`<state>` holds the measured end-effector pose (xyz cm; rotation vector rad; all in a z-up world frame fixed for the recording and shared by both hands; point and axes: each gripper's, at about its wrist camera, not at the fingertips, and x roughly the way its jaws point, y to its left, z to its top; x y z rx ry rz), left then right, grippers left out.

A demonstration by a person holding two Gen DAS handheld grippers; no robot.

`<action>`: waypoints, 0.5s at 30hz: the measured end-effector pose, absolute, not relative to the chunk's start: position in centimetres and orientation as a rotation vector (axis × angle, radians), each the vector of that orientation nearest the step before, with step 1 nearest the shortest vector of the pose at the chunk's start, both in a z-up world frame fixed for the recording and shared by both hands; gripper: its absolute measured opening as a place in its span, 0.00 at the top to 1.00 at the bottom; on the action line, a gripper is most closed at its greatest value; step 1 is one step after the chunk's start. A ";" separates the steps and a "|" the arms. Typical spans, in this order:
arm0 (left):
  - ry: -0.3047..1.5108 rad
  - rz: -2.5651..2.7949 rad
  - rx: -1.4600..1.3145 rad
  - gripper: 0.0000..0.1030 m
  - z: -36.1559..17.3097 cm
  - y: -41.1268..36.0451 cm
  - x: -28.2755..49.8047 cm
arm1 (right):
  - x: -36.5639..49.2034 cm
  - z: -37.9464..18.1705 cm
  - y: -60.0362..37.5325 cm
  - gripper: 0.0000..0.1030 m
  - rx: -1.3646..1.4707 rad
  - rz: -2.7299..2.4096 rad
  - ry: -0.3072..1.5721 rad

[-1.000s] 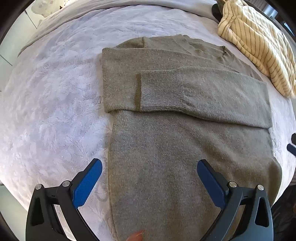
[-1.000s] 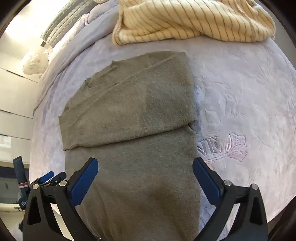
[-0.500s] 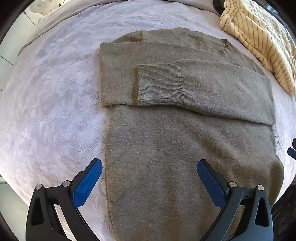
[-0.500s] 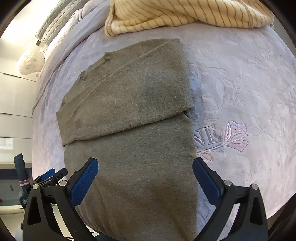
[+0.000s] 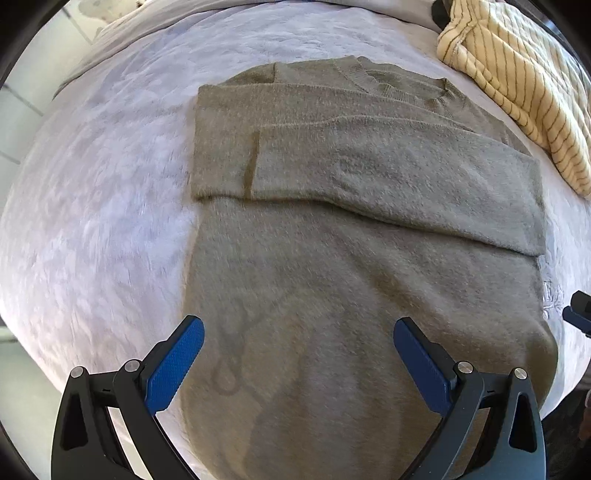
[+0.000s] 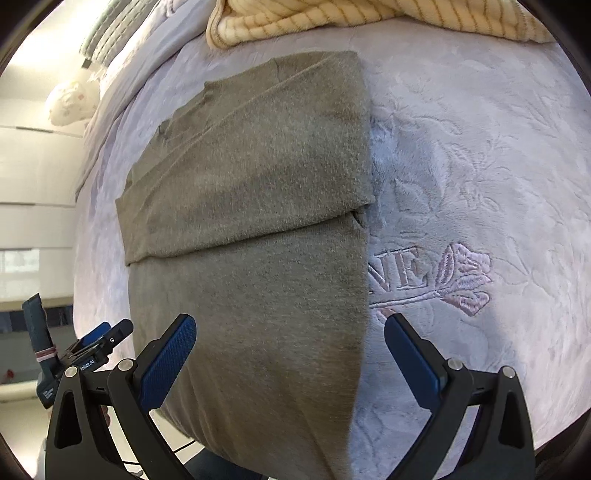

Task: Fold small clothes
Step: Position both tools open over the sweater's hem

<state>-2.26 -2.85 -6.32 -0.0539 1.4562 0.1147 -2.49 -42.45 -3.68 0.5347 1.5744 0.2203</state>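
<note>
An olive-green knit sweater (image 5: 354,258) lies flat on a pale lilac bedspread (image 5: 103,206), both sleeves folded across its chest, collar at the far end. It also shows in the right wrist view (image 6: 258,229). My left gripper (image 5: 298,354) is open and empty, hovering over the sweater's lower left part near the hem. My right gripper (image 6: 290,350) is open and empty over the sweater's lower right edge. The left gripper also shows at the left edge of the right wrist view (image 6: 92,343).
A cream blanket with thin brown stripes (image 5: 517,85) lies bunched at the far right of the bed, also seen in the right wrist view (image 6: 369,18). The bedspread (image 6: 480,184) has an embroidered flower and letters (image 6: 443,277) beside the sweater. The bed edge is close below both grippers.
Both grippers have pulled back toward the sweater's hem and the bed's near edge. They stay open. The sweater has not moved.
</note>
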 end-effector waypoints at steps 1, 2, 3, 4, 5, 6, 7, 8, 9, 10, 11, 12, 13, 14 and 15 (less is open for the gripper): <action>1.455 0.127 -0.065 0.00 -6.2 -3.1 -2.7 | -2.4 -3.8 -42.6 0.01 0.531 0.233 1.585; 1.454 0.139 -0.073 0.00 -6.2 -3.2 -3.2 | -2.4 -3.9 -42.7 0.01 0.526 0.240 1.590; 1.453 0.153 -0.080 0.00 -6.1 -3.4 -3.7 | -2.4 -4.0 -42.8 0.01 0.516 0.244 1.596; 1.452 0.162 -0.082 0.00 -6.0 -3.6 -4.2 | -2.4 -3.9 -43.0 0.01 0.514 0.241 1.599; 1.452 0.169 -0.078 0.00 -5.9 -3.8 -4.6 | -2.5 -3.9 -43.1 0.01 0.516 0.239 1.599; 1.454 0.171 -0.070 0.00 -5.8 -4.0 -5.1 | -2.6 -3.7 -43.4 0.01 0.529 0.238 1.594; 1.455 0.169 -0.063 0.00 -5.7 -4.1 -5.6 | -2.7 -3.7 -43.5 0.01 0.536 0.236 1.591; 1.454 0.163 -0.058 0.00 -5.5 -4.2 -5.9 | -2.9 -3.6 -43.7 0.01 0.543 0.231 1.587; 1.451 0.156 -0.054 0.00 -5.3 -4.3 -6.3 | -3.1 -3.7 -43.8 0.01 0.552 0.225 1.585; 1.449 0.152 -0.053 0.00 -5.3 -4.2 -6.6 | -3.4 -3.8 -44.0 0.01 0.566 0.218 1.586; 1.449 0.151 -0.054 0.00 -5.2 -4.0 -6.9 | -3.6 -4.0 -44.1 0.01 0.580 0.215 1.588; 1.448 0.152 -0.058 0.00 -5.1 -3.6 -7.2 | -4.0 -4.2 -44.2 0.01 0.598 0.213 1.589; 1.448 0.154 -0.061 0.00 -5.2 -3.2 -7.6 | -4.6 -4.4 -44.2 0.01 0.615 0.210 1.591; 1.447 0.157 -0.063 0.00 -5.2 -2.9 -7.9 | -5.0 -4.4 -44.1 0.01 0.624 0.209 1.591; 1.448 0.158 -0.067 0.00 -5.4 -2.4 -8.3 | -5.6 -4.5 -44.1 0.01 0.634 0.208 1.590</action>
